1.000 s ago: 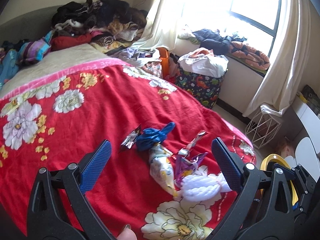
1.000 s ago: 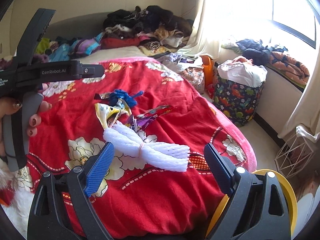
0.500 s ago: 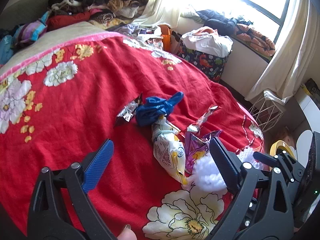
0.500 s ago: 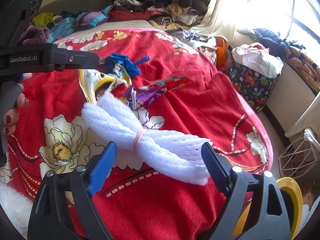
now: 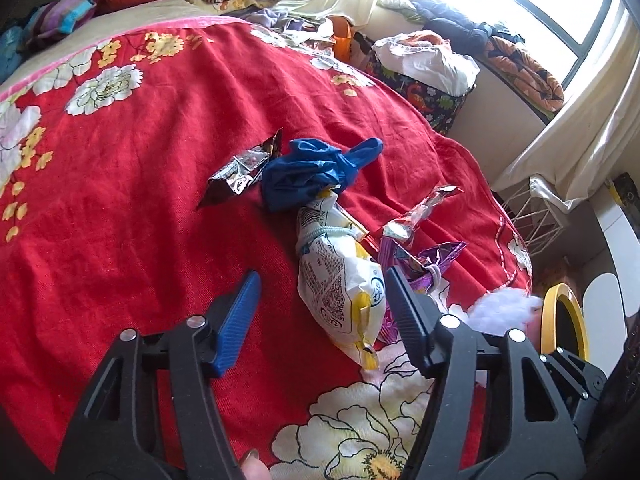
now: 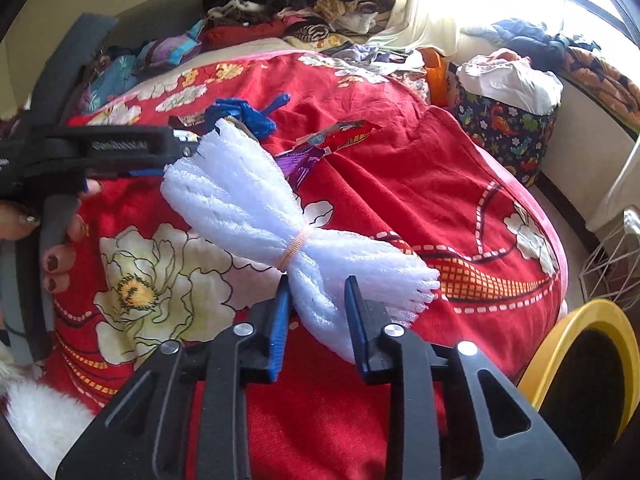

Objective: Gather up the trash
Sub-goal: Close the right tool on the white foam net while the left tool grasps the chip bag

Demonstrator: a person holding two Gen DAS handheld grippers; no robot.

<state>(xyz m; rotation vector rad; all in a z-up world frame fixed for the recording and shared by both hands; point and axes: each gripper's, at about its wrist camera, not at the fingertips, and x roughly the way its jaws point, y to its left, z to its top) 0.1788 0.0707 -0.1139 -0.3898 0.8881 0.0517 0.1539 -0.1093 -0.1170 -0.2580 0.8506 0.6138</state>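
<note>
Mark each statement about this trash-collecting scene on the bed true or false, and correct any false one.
1. The white foam net bundle is tied at its middle with a band. True.
2. The right gripper is closing around the blue plastic bag. False: its jaws are closing with one end of the foam net between them.
3. The bedspread is red with large flowers. True.
4. The white and yellow snack bag lies on the floor. False: it lies on the bedspread, between the closing jaws of the left gripper.
5. A yellow-rimmed bin stands beside the bed. True.
</note>
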